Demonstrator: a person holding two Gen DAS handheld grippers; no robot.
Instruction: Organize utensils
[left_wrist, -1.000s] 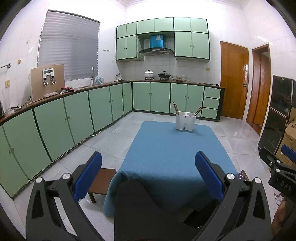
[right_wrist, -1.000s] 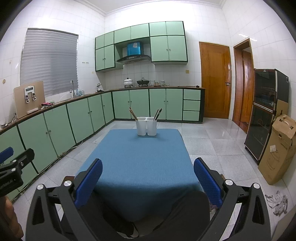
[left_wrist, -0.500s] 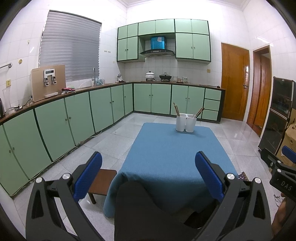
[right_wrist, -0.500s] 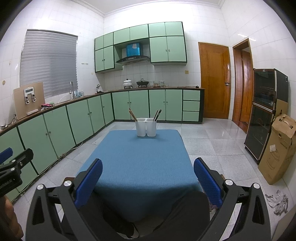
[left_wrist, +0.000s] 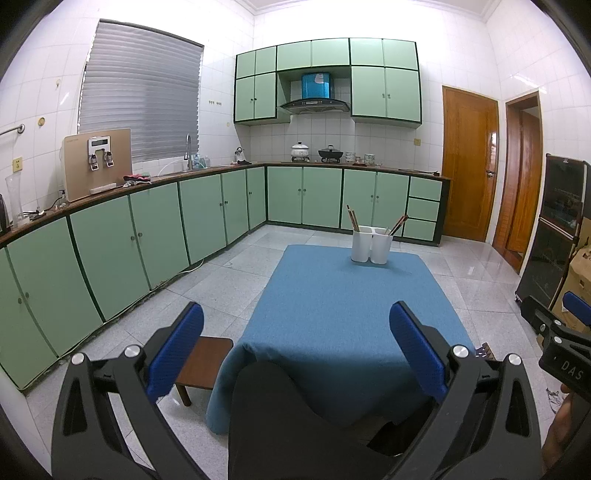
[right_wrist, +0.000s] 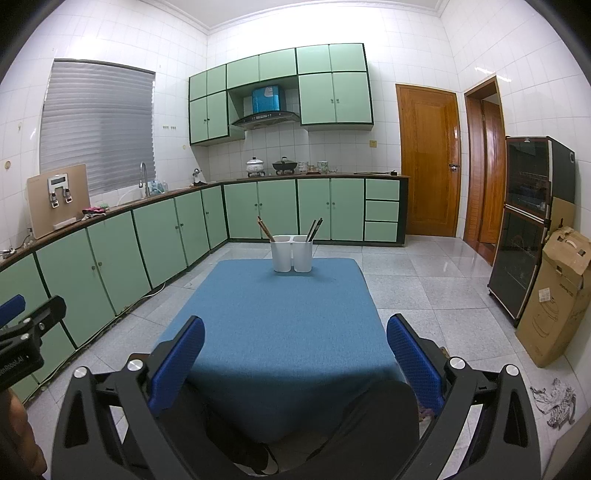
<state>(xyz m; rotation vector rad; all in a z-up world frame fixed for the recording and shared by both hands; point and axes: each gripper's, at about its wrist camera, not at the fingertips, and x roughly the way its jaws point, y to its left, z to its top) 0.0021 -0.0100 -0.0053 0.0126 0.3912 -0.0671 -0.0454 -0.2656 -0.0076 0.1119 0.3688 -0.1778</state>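
A white two-compartment utensil holder stands at the far end of the blue-covered table; it also shows in the right wrist view. Brown chopsticks lean in its left compartment and dark chopsticks in its right one. My left gripper is open and empty, held above the table's near end. My right gripper is open and empty, also at the near end, far from the holder.
Green cabinets line the left and back walls. A small brown stool stands left of the table. A dark cabinet and a cardboard box stand at the right. The person's dark-clothed knees sit below the grippers.
Both views have tilted up slightly, so the table and holder sit a little lower in the frame. Both grippers stay open and empty.
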